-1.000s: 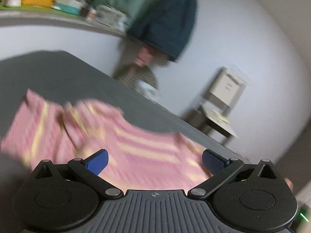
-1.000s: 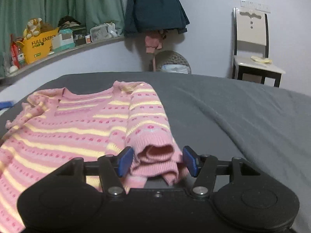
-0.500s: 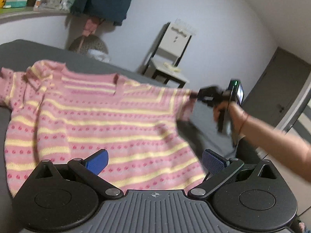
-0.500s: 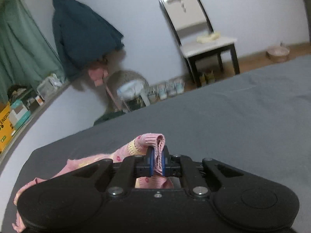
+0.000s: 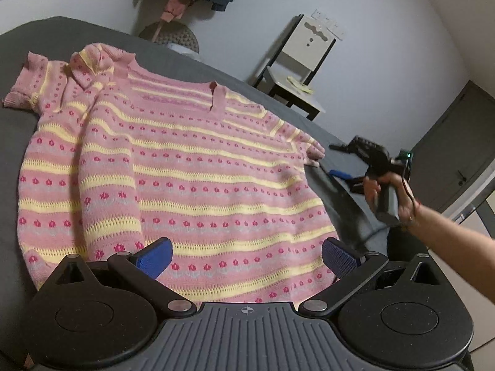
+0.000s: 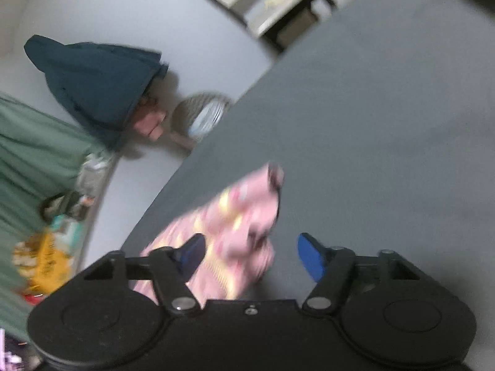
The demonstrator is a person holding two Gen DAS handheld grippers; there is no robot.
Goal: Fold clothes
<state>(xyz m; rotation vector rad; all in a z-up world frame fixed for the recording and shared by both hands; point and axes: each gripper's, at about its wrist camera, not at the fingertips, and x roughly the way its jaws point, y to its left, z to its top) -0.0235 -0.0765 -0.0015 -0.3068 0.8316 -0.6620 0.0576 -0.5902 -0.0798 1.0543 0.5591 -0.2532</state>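
Half a second before, the right gripper [image 6: 250, 255] had been clamped on the cuff of the pink striped sweater's sleeve [image 6: 247, 213]; at this moment its jaws were opening, the blue pads stood apart, and the sleeve lay loose between them on the dark grey bed cover [image 6: 386, 123], touching neither pad as far as the blurred right wrist view allowed. That view was tilted hard, so the chair [image 6: 266, 3] and the hanging dark jacket [image 6: 96, 83] ran slantwise across it, which fitted a rolled wrist. In the left wrist view the person's hand [image 5: 386, 198] gripped the handle of the right gripper [image 5: 340, 160] just beyond the sweater's sleeve end [image 5: 312, 151], the bare forearm reaching in from the right edge, and the cuff that had hung stretched from that gripper half a second earlier now rested on the cover. The left gripper [image 5: 246, 255] hung over the hem with its fingers spread wide and holding nothing. The pink striped sweater [image 5: 185, 170] lay face up and nearly flat across the bed, its other sleeve [image 5: 46, 83] bunched at the far left corner, much as it had lain half a second earlier.
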